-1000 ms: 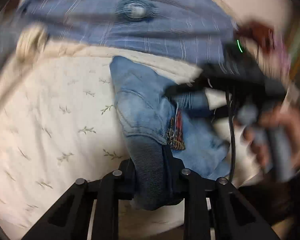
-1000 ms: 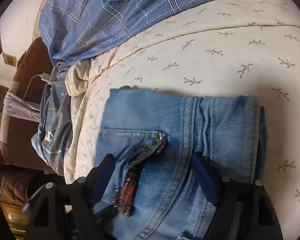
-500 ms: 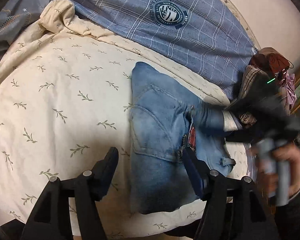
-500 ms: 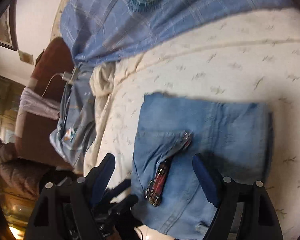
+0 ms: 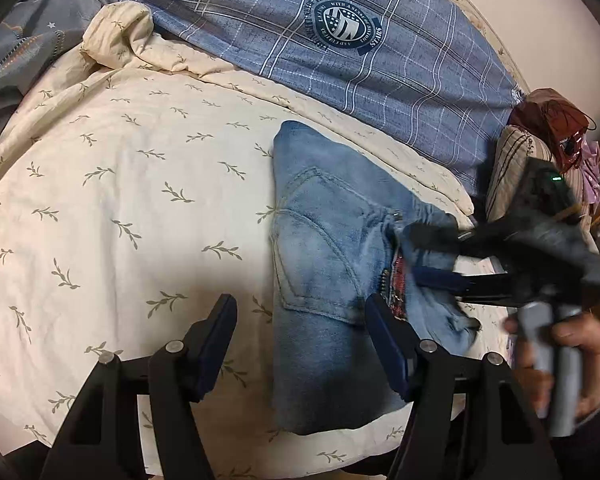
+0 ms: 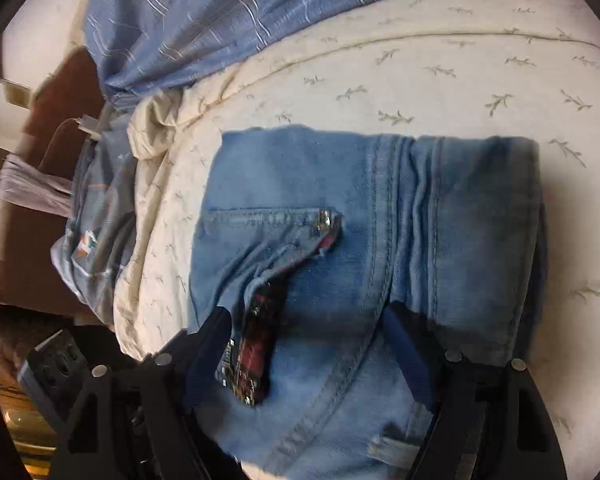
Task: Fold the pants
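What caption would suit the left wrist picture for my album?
Open left tongs hover over folded light-blue denim jeans on a cream leaf-print bedspread, right tongs alongside.

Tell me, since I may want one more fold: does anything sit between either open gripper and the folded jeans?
Nothing visible does. The jeans lie bare on the cream bedspread. The left gripper hovers open at their near edge, and the right gripper hangs open right above the denim by the pocket's red trim.

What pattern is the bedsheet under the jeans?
Cream with small olive leaf sprigs on the bedsheet; clearest in the left wrist view, beside the jeans.
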Demonstrator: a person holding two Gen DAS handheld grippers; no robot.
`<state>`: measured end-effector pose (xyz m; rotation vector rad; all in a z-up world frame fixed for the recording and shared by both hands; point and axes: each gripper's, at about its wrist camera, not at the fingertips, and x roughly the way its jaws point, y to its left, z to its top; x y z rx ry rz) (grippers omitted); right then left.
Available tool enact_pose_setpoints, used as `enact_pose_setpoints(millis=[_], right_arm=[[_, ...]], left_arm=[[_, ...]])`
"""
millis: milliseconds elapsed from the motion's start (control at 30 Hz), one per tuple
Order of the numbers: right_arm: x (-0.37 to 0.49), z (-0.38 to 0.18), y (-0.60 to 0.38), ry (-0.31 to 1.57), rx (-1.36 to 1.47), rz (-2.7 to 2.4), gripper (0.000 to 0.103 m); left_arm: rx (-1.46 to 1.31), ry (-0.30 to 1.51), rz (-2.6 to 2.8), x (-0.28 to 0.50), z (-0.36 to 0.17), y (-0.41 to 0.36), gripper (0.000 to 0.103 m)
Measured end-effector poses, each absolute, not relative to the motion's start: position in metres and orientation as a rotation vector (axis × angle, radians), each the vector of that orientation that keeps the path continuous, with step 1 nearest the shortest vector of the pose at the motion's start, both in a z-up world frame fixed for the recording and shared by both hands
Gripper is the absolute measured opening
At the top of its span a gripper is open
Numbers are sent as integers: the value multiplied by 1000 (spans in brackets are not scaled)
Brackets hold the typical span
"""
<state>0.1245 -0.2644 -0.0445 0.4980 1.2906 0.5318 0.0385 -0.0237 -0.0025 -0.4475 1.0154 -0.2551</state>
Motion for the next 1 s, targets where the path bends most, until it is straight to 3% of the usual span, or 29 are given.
enact_pose_setpoints(millis=[167, 233, 600, 833, 933, 1000], right_arm=[[97, -14, -282, 1182, 461, 523, 81], [83, -12, -301, 1131, 485, 507, 81], [62, -63, -372, 1101, 816, 463, 81], [30, -7, -364, 875, 845, 620, 81], [35, -27, -332, 979, 784, 698, 84], [42, -73, -319, 1142, 777, 623, 84]], left_arm=[[-477, 1002, -230, 38, -4, -16, 68], [-506, 990, -212, 39, -5, -10, 74], [-636, 1059, -246, 56, -25, -7, 79], [-503, 1043, -202, 53, -21, -20, 84], [-503, 1052, -186, 54, -21, -19, 84], [-479, 1061, -185, 53, -17, -21, 84]])
